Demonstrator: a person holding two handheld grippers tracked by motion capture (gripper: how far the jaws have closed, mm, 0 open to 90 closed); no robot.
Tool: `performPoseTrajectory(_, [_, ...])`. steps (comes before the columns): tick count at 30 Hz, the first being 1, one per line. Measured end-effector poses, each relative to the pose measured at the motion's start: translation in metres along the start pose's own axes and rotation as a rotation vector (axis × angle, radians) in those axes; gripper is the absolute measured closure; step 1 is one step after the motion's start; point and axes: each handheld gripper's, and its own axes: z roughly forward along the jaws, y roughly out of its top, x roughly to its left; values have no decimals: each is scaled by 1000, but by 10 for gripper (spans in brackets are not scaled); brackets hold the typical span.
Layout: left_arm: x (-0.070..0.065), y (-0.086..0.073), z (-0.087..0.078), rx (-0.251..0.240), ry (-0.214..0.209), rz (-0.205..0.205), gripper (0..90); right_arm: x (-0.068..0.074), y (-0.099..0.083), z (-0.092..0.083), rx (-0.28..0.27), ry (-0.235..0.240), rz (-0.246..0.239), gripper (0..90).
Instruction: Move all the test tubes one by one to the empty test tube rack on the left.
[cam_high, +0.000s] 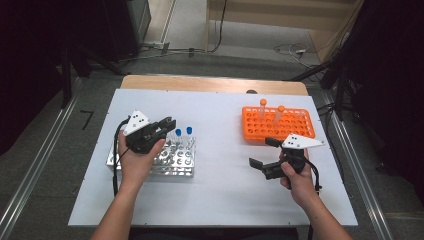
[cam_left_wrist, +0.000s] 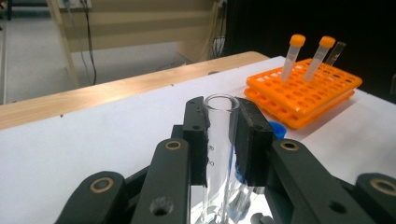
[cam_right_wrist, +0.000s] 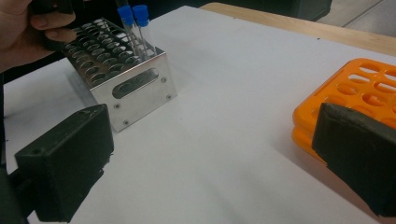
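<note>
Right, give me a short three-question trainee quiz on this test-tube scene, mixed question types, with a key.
1. True or false: the left tongs are clamped on an uncapped clear tube.
2. Multiple choice: which caps sit on the tubes standing in the orange rack? A) blue B) orange C) green
3. Short answer: how do the right tongs stand, and is anything between them?

Key
1. True: the pads press on both sides of the tube, and its open mouth shows at the top.
2. B: two orange-capped tubes stand in it; the blue-capped tubes are in the metal rack.
3. Open wide, with nothing between them, hovering beside the orange rack.
</note>
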Motion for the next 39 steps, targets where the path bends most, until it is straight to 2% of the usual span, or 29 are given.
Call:
performPoseTrajectory(13, [-4, -6, 7, 120, 23, 9, 757, -2, 0, -2, -5, -7, 0, 0])
performPoseTrajectory(16, [-4, -6, 7, 134, 26, 7, 753, -3, 0, -2, -5, -6, 3, 0])
performPoseTrajectory(21, [-3, -6, 5, 144, 31, -20, 709, -5, -1, -4, -8, -13, 8, 0])
performPoseTrajectory(27, [0, -3, -2, 133, 9, -78, 657, -9, -1, -5, -12, -24, 12, 0])
performPoseTrajectory(30, [-1, -3, -8, 97, -3, -100, 577, -12, 0, -7, -15, -34, 13, 0])
performPoseTrajectory(39, [-8, 1, -21, 17, -77, -119, 361, -26, 2, -14, -33, -73, 35, 0])
